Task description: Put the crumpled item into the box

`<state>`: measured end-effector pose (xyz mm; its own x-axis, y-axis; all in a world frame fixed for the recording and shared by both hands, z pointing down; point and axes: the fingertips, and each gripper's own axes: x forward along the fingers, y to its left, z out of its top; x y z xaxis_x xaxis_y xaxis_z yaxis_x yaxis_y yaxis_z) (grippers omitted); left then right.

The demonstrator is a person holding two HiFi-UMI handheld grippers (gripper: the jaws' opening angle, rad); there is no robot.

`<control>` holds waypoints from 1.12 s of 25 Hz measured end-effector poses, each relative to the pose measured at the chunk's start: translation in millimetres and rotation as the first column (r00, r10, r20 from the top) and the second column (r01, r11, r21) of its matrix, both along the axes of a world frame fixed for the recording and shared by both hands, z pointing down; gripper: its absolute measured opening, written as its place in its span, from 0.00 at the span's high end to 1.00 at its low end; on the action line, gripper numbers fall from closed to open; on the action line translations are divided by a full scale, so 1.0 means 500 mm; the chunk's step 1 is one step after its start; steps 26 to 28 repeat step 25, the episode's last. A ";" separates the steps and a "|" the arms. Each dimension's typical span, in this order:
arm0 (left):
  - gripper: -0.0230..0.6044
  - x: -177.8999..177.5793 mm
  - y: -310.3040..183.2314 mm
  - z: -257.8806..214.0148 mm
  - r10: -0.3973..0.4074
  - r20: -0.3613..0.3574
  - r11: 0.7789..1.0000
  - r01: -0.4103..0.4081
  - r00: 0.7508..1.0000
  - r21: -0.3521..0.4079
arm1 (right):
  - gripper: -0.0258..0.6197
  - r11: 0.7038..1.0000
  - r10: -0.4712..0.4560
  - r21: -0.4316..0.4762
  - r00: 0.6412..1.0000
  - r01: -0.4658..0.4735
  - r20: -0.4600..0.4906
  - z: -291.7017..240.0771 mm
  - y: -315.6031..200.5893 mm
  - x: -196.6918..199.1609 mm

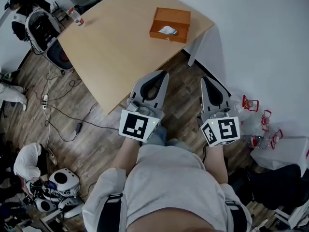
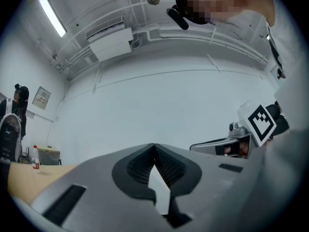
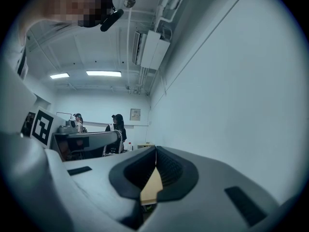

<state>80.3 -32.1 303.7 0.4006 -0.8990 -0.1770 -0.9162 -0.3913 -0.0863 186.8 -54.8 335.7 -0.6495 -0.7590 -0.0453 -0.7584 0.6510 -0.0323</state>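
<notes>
A crumpled white item (image 1: 168,30) lies inside an orange-brown box (image 1: 170,24) at the far right corner of the wooden table (image 1: 116,42). My left gripper (image 1: 161,75) is held near my body, off the table's near edge, its jaws shut with nothing between them. My right gripper (image 1: 206,80) is beside it over the floor, also shut and empty. In the left gripper view the jaws (image 2: 154,151) meet at the tip against a white wall. In the right gripper view the jaws (image 3: 156,153) are pressed together, pointing along the room.
A plastic bottle (image 1: 76,17) stands at the table's far left corner. Cables (image 1: 63,112) and white robot parts (image 1: 58,182) lie on the wood floor to the left. Red-handled items (image 1: 263,120) and bags sit by the wall at right. People stand at the room's far end (image 3: 117,124).
</notes>
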 end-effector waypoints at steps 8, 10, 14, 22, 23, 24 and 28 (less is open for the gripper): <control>0.94 0.009 0.006 0.005 0.004 0.026 1.000 -0.004 1.000 -0.009 | 0.94 1.000 -0.002 0.007 1.000 0.002 -0.005 -0.003 0.009 0.006; 0.94 0.014 -0.002 -0.001 0.009 0.022 1.000 -0.009 1.000 -0.003 | 0.94 1.000 -0.003 0.006 1.000 0.003 -0.005 -0.004 0.002 0.008; 0.94 0.024 -0.018 -0.012 0.019 0.017 1.000 -0.019 1.000 0.005 | 0.94 1.000 0.000 0.000 1.000 0.000 0.004 -0.007 -0.014 0.014; 0.94 0.024 -0.025 -0.009 0.020 0.022 1.000 -0.020 1.000 0.002 | 0.94 1.000 0.007 -0.004 1.000 -0.007 0.015 -0.003 -0.022 0.015; 0.94 0.022 -0.027 -0.007 0.019 0.025 1.000 -0.019 1.000 0.000 | 0.94 1.000 0.008 -0.005 1.000 -0.007 0.016 -0.003 -0.023 0.015; 0.94 0.020 -0.028 -0.005 0.018 0.030 1.000 -0.017 0.999 -0.004 | 0.94 1.000 0.006 -0.005 1.000 -0.006 0.015 -0.002 -0.025 0.014; 0.94 0.018 -0.030 -0.001 0.016 0.035 1.000 -0.016 0.999 -0.010 | 0.94 1.000 0.004 -0.004 1.000 -0.004 0.013 -0.002 -0.027 0.012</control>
